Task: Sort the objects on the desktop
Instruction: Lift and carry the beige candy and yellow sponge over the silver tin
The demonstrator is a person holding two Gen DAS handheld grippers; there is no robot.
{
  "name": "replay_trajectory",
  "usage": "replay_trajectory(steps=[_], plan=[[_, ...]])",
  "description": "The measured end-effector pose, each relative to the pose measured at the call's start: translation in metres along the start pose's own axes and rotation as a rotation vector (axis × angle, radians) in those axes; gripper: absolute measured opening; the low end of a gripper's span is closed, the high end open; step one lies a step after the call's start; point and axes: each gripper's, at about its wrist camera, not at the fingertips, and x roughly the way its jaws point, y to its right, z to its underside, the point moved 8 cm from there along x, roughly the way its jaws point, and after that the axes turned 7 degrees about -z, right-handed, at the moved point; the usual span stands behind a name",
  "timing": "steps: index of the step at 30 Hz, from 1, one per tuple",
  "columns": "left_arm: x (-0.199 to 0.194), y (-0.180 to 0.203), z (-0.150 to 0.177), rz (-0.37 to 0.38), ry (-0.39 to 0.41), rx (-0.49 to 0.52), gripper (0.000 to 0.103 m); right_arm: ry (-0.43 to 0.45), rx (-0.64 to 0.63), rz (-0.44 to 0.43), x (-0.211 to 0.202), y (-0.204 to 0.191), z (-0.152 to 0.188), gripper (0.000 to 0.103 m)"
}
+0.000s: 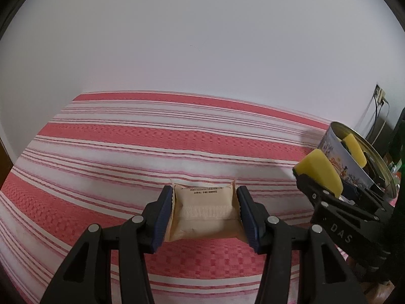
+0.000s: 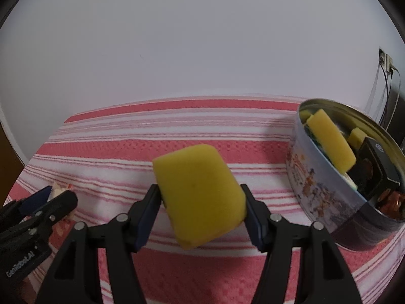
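Observation:
My left gripper [image 1: 205,200] is shut on a beige sealed packet [image 1: 203,210], held above the red-and-white striped cloth [image 1: 126,152]. My right gripper [image 2: 200,195] is shut on a yellow sponge [image 2: 200,197], tilted, a little above the cloth [image 2: 152,131]. From the left wrist view the right gripper [image 1: 317,177] and its sponge [image 1: 319,172] sit beside a round printed tin [image 1: 354,169]. The tin [image 2: 316,190] stands right of the sponge and holds more yellow sponges [image 2: 331,141] and a dark box [image 2: 377,167]. The left gripper [image 2: 54,193] shows at the lower left of the right wrist view.
A plain white wall [image 1: 202,38] rises behind the striped table. A wall socket with cables [image 2: 387,65] hangs at the far right, behind the tin. A dark edge [image 1: 5,152] borders the table's left side.

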Motion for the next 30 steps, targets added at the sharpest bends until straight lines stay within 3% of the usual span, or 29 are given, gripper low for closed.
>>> replay_trajectory(steps=[8, 17, 30], plan=[[-0.004, 0.020, 0.002, 0.011, 0.017, 0.040, 0.054, 0.009, -0.014, 0.026, -0.025, 0.013, 0.008, 0.063], [-0.010, 0.038, 0.008, -0.025, 0.043, 0.134, 0.054, 0.015, -0.046, 0.039, -0.048, 0.017, 0.015, 0.063], [-0.017, 0.043, 0.015, -0.001, 0.032, 0.124, 0.054, 0.002, -0.051, 0.048, -0.053, 0.021, 0.026, 0.063]])
